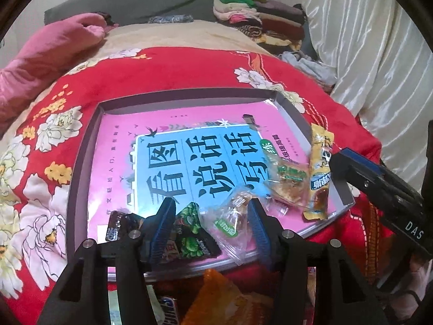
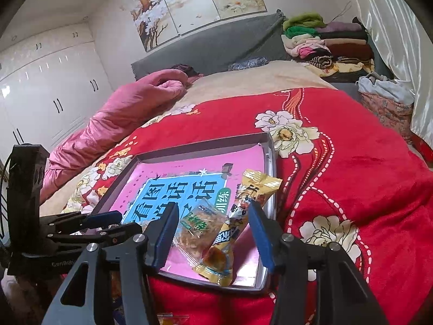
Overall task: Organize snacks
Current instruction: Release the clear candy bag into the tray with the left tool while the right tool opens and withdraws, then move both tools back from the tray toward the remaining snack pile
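A shallow grey box lined with a pink and blue book cover lies on the red floral quilt. My left gripper stands open over its near edge. A green-and-black snack packet and a clear packet with a green label lie between the fingers, not pinched. A dark brown packet rests just left of them. My right gripper is open above the box's right corner. A clear packet of dried snack and a long yellow packet lie loose between its fingers.
An orange packet and other wrappers lie on the quilt in front of the box. A pink duvet is bunched at the left. Folded clothes are stacked at the headboard. A white curtain hangs at the right.
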The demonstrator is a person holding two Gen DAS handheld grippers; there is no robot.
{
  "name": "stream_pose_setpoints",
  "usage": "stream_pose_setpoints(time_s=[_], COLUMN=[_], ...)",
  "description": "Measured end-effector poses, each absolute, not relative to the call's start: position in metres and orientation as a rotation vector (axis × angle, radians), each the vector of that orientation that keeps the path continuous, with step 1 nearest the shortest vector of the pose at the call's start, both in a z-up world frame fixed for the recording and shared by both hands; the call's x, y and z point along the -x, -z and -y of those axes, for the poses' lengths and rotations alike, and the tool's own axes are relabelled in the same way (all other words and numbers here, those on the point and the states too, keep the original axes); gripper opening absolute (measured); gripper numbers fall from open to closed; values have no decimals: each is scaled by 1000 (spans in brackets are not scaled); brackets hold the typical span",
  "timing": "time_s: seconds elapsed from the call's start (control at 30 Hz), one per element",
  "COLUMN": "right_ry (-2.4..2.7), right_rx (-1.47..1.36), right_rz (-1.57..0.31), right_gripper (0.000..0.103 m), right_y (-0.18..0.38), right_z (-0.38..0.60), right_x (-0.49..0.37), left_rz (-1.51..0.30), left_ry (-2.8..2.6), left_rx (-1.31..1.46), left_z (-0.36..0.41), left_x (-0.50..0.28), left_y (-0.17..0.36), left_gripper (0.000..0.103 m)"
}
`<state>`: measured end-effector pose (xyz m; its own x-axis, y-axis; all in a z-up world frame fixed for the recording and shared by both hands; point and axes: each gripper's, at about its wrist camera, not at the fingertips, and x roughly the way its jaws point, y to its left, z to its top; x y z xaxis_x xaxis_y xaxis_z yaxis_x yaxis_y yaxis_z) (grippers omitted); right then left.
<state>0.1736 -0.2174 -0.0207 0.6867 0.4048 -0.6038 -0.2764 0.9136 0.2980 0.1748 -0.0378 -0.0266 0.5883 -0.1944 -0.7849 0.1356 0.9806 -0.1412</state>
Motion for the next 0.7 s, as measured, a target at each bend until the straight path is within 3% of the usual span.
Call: stream_pose_setpoints(time_s=[0.57, 0.7], right_ry=[-410, -413], right_rx=[-168, -168], right_rz=[-698, -693], right_gripper=[60, 66], right_y=[15, 13], right_z=[210, 210], right_x=[-169, -167], left_rz=[-889, -881], left_ry=[206, 206], left_rx=[171, 179], left_z=[21, 20], left_x=[-170, -167], left_y=[7, 3], left_gripper=[74, 76])
